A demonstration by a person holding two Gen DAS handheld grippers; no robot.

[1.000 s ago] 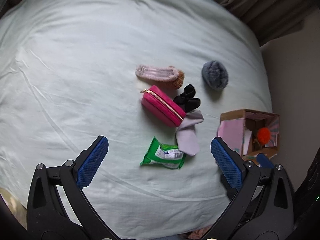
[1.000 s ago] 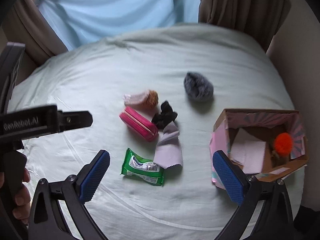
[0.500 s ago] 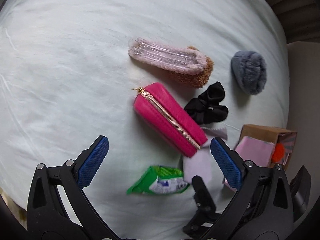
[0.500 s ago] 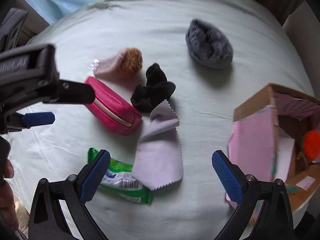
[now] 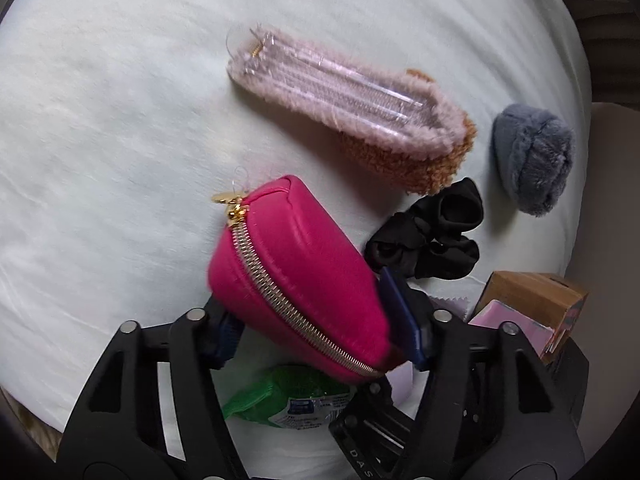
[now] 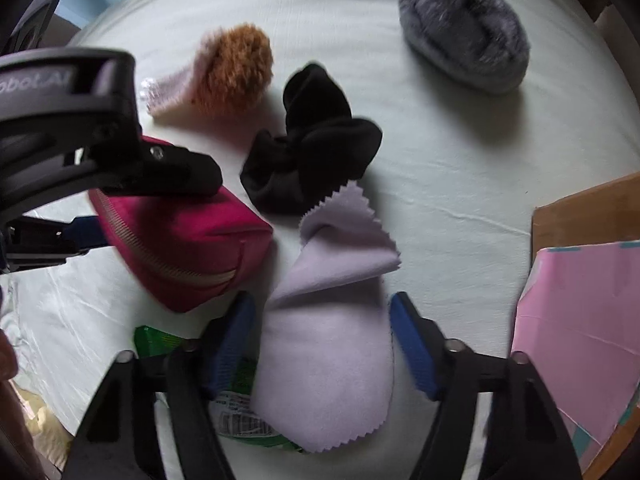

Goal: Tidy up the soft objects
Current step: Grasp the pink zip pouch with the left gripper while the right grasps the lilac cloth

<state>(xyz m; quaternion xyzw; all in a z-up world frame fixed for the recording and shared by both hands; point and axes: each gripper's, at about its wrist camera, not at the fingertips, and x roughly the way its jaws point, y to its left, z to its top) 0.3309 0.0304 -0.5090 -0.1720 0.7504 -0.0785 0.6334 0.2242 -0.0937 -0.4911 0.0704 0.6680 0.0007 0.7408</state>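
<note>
- The pink zip pouch (image 5: 296, 284) sits on the pale bed sheet (image 5: 100, 160), and the left tongs (image 5: 316, 320) have just been closing, their blue pads now pressed against both sides of it.
- Just right of the pouch lies the lilac cloth (image 6: 332, 344), and the right tongs (image 6: 320, 344) have just been closing around it too; the cloth is between the blue pads, the left pad looks to be touching its edge, but I cannot tell if it is gripped.
- Tucked below the pouch and partly under the cloth is the green packet (image 5: 280, 400).
- Just past the pouch, the black scrunchie (image 6: 312, 140) touches the cloth's pointed corner.
- Beyond the pouch lies the fluffy pink-and-tan case (image 5: 360, 108), with a clear top.
- Farther right of the pouch, well apart, sits the grey furry puff (image 6: 464, 28).
- At the far right of the pouch stands the cardboard box (image 6: 580, 208), with a pink sheet (image 6: 580, 320) at its open side.
</note>
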